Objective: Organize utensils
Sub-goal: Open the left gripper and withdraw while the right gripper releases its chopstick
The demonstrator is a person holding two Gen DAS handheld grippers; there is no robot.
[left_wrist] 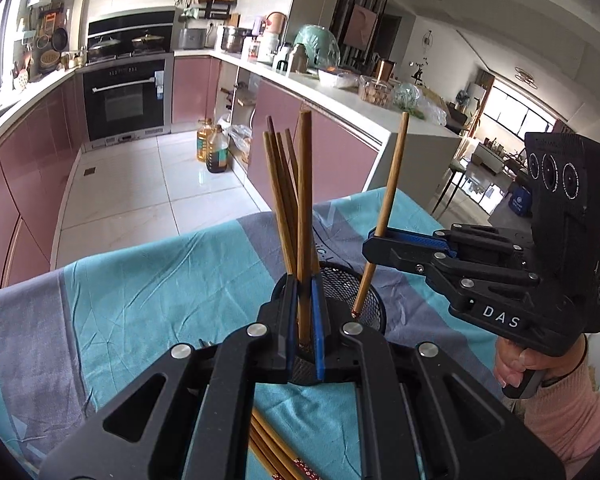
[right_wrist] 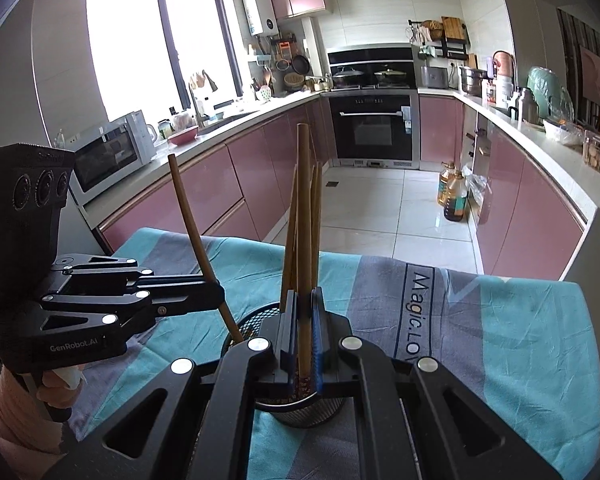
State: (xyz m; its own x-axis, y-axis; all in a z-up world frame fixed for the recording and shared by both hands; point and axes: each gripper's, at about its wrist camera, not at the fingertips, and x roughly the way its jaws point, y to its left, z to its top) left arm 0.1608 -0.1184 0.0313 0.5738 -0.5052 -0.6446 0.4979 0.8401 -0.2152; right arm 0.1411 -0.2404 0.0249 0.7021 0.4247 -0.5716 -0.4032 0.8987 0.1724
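Striped teal cloth [left_wrist: 148,300] spread over the table, black mesh cup [left_wrist: 364,300] standing on it as the landmark. Over the cup, left gripper [left_wrist: 305,320] clenched on one upright chopstick [left_wrist: 304,208]; right gripper [left_wrist: 374,240] clenched on another chopstick [left_wrist: 388,204], tip just above the rim. Inside the cup, several chopsticks [left_wrist: 280,184]. Near the cup, loose chopsticks [left_wrist: 272,452] flat on the cloth.

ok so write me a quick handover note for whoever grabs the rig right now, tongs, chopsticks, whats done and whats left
Left tongs: shut on one chopstick, its lower end over the mesh holder.
Right tongs: shut on another chopstick, tip at the holder's rim.
Done: several chopsticks already stand in the holder on the striped cloth.
Left: lower and release both held ones, then collect the loose chopsticks lying on the cloth near the left tongs.
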